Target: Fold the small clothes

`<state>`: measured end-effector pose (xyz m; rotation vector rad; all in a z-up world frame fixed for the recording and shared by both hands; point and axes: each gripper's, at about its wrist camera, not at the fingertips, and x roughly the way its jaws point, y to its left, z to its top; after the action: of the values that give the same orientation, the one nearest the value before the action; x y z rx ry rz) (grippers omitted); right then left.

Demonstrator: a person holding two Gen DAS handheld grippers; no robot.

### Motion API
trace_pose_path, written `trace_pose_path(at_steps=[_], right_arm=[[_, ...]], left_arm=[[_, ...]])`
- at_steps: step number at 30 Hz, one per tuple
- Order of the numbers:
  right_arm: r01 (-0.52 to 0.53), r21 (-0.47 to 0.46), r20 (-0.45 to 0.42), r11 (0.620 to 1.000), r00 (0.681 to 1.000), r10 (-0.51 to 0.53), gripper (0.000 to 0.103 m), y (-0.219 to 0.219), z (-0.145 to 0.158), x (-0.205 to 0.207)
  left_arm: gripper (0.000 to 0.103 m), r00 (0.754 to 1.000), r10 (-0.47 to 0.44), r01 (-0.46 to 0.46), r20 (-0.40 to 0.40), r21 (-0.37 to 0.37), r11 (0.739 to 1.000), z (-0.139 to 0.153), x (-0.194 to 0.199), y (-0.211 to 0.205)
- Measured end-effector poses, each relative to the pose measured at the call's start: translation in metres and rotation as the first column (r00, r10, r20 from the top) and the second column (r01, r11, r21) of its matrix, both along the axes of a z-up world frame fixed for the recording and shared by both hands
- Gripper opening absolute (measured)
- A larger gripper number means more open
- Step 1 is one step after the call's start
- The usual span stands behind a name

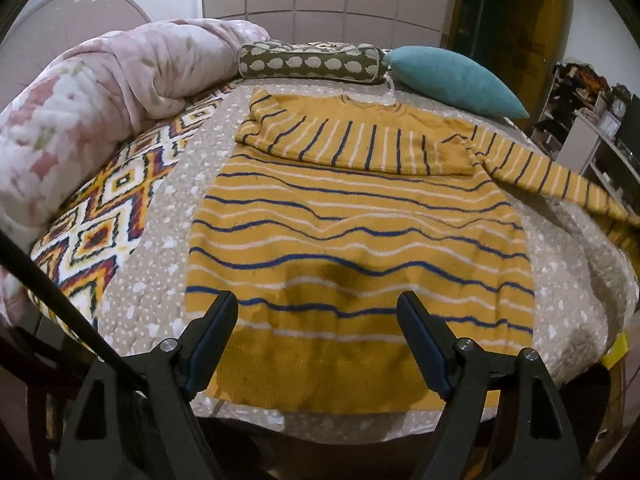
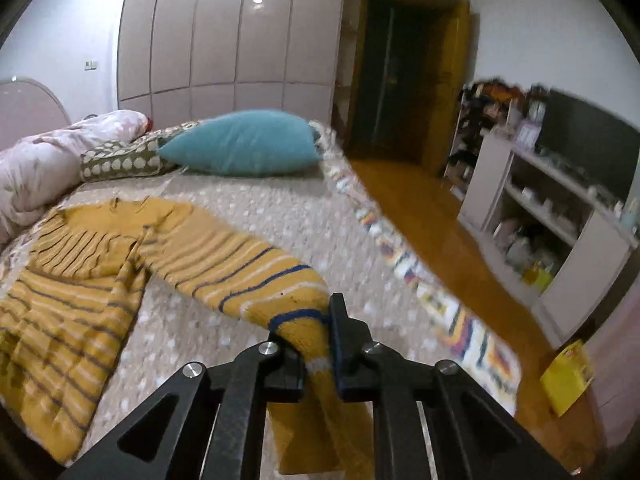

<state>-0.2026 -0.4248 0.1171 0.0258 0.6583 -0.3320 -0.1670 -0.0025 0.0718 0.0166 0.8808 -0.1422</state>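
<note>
Mustard-yellow knit sweater (image 1: 360,240) with blue and white stripes lies flat on the bed (image 1: 160,280), one sleeve folded across its chest. My left claw (image 1: 318,340) hovers spread above the near hem; my right claw (image 2: 316,344) pinches the other sleeve's cuff (image 2: 304,320), whose end hangs out of sight below the fingers.

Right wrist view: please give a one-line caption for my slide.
Right tool shut on the cuff of the striped yellow sweater's sleeve, lifting it above the bed.

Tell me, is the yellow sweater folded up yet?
Partly. One sleeve lies across the sweater; the right gripper holds the other sleeve.
</note>
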Motion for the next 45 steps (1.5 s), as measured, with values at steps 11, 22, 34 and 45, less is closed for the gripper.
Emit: trace_pose_path(at_steps=[11,22,34,45], right_arm=[[0.136,0.47,-0.022,0.872,0.989,-0.143,0.033,-0.069,-0.07,-0.109],[-0.018,0.937,0.109,0.35,0.964,-0.242,0.056,-0.082,-0.127,-0.062],[-0.076,0.643,0.305,0.762,0.938,-0.164,0.007,-0.066,0.006,-0.043],[0.115,0.812,0.043,0.573,0.966,-0.256,0.008,-0.08,-0.139,-0.068]], left_arm=[[0.081,0.997,-0.003,0.001,-0.074,-0.038,0.999,-0.019,0.004,-0.002],[0.081,0.996,-0.043,0.042,-0.081,-0.015,0.999,-0.023,-0.002,-0.014],[0.081,0.994,-0.044,0.037,-0.097,-0.073,0.997,-0.025,-0.004,-0.01],[0.081,0.991,-0.062,0.056,-0.12,-0.055,0.997,-0.032,-0.003,-0.017]])
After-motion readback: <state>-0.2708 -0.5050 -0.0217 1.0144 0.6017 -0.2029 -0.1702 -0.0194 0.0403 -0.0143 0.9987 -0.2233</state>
